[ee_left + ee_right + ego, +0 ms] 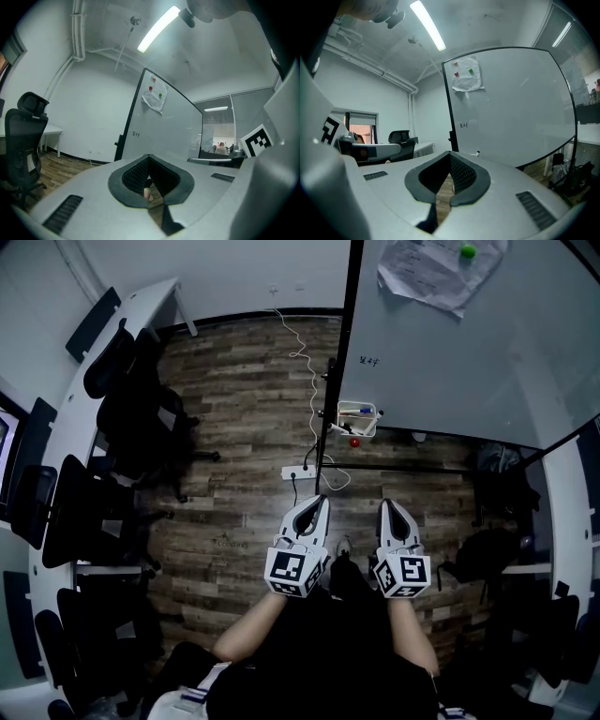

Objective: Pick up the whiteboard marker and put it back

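Jaws of left gripper (322, 499) and right gripper (386, 502) are clenched together, empty; the 2 face a whiteboard (450, 343), whiteboard marker (354, 412) in its basket (367, 431)

A: Is your way ahead open?
B: Yes. Bare floor (244, 427) runs up to the whiteboard (450, 343), with only a power strip (298, 472) and its cable (313, 399) lying low.
A: And beside you?
B: Office chairs (131, 418) crowd your left and dark bags (497, 470) your right. The marker tray (357, 418) juts out beside the stand's post (343, 334).
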`<state>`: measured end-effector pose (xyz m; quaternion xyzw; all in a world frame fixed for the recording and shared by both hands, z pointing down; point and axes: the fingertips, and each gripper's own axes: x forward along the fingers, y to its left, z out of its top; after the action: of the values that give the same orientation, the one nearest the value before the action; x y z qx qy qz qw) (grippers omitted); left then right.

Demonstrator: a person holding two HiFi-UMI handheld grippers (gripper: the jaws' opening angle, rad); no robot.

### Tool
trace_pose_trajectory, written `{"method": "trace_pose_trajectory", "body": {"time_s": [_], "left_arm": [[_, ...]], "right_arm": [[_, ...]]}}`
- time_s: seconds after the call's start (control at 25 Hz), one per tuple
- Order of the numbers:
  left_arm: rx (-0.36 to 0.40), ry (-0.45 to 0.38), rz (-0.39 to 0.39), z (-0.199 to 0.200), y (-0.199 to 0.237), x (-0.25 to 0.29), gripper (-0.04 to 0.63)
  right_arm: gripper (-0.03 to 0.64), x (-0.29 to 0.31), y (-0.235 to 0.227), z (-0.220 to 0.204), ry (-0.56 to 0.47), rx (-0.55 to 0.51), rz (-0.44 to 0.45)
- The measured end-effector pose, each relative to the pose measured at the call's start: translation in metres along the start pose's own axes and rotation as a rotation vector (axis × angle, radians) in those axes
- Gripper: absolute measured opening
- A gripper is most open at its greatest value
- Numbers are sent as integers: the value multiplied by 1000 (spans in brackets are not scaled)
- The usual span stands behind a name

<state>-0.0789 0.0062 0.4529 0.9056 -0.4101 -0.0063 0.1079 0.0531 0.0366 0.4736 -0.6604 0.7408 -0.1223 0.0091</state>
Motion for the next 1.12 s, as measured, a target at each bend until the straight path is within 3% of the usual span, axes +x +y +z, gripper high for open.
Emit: {"method": "trace_pose_trajectory", "body": {"time_s": [0.44, 1.12], "left_arm": [[1, -20, 6, 3, 9, 53, 8], [-26, 37, 33, -15, 21, 124, 9]], "right_arm": [[8, 49, -27, 1, 11, 3, 30], [8, 109, -75, -16, 78, 66, 21]]}}
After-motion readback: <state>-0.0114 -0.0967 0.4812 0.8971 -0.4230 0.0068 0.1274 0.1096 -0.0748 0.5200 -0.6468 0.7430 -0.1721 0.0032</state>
